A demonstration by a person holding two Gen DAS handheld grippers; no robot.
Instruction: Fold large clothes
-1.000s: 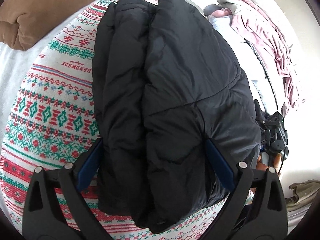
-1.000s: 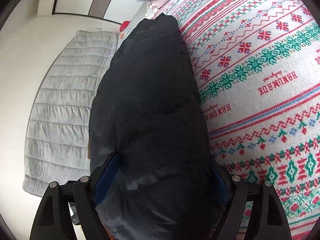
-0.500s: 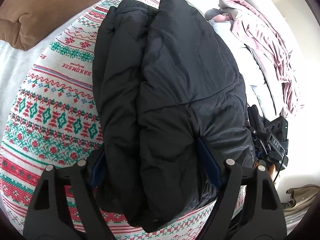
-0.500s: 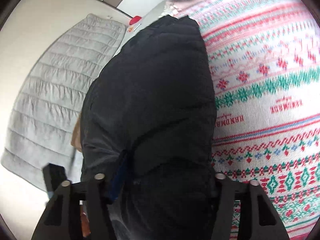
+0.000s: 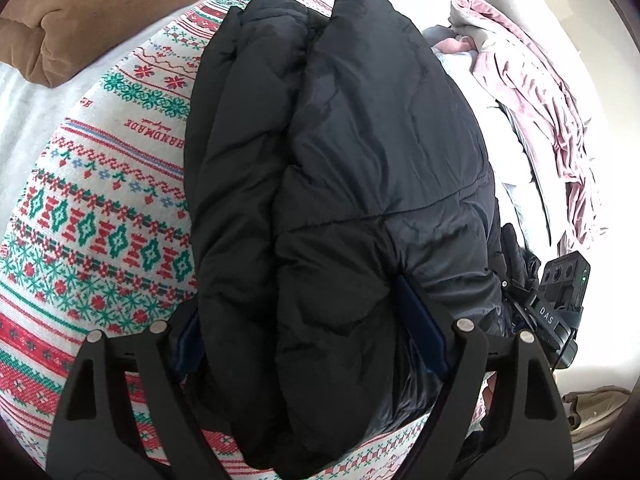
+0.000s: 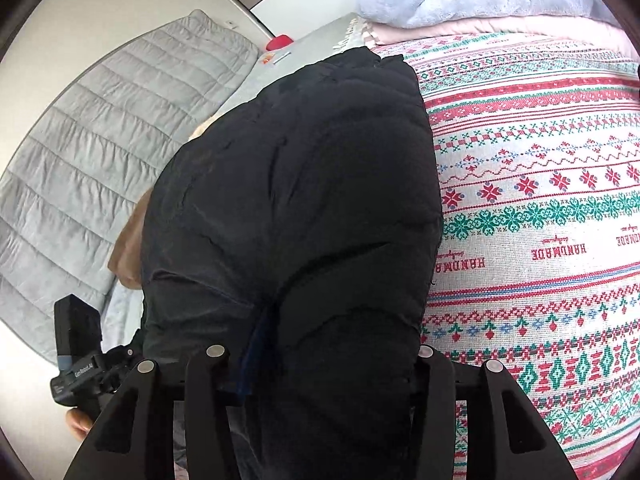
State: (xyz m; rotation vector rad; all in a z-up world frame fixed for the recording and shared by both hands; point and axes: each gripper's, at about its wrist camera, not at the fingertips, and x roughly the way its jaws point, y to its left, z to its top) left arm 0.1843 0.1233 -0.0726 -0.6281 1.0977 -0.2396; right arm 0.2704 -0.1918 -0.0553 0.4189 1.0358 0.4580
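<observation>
Left claw (image 5: 308, 320) is clamped on the thick folded end of the black jacket (image 5: 340, 160), puffy fabric bulging out between both fingers. Right claw (image 6: 332, 356) is also squeezing a fat wad of the jacket (image 6: 296, 208), with one blue pad (image 6: 252, 354) sunk into a crease. Jacket runs straight ahead of both claws as a long folded bundle, lying on the knit-pattern blanket (image 5: 100, 216) over the bed. Brown pillow (image 5: 100, 8) sits far ahead-left of the left claw, pink throw (image 5: 540, 92) off to its right, and a grey quilt (image 6: 100, 140) left of the right claw.
</observation>
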